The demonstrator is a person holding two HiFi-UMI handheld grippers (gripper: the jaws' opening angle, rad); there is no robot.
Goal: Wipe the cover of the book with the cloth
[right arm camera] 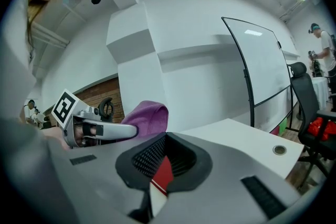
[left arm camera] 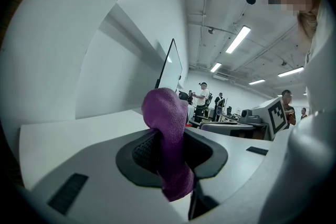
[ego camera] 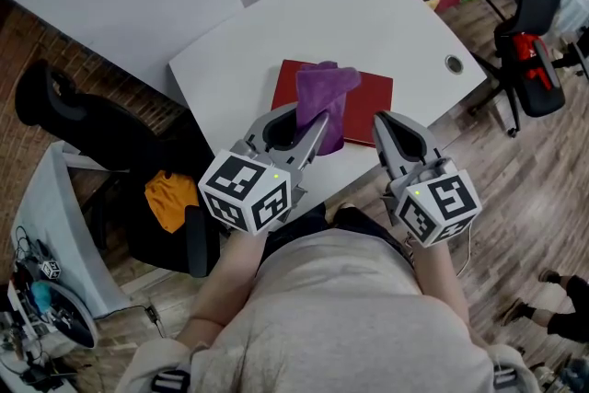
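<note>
A red book lies flat on the white table, near its front edge. A purple cloth hangs bunched over the book's left half, pinched in my left gripper, which is shut on it. In the left gripper view the cloth stands up between the jaws and trails down below them. My right gripper hovers at the book's front right corner, shut with nothing in it. Through its jaw window the right gripper view shows a strip of the book, with the cloth to the left.
A round cable hole sits at the table's right corner. A black chair stands to the left and an office chair to the right. An orange item lies below the table's left edge. Several people stand far back.
</note>
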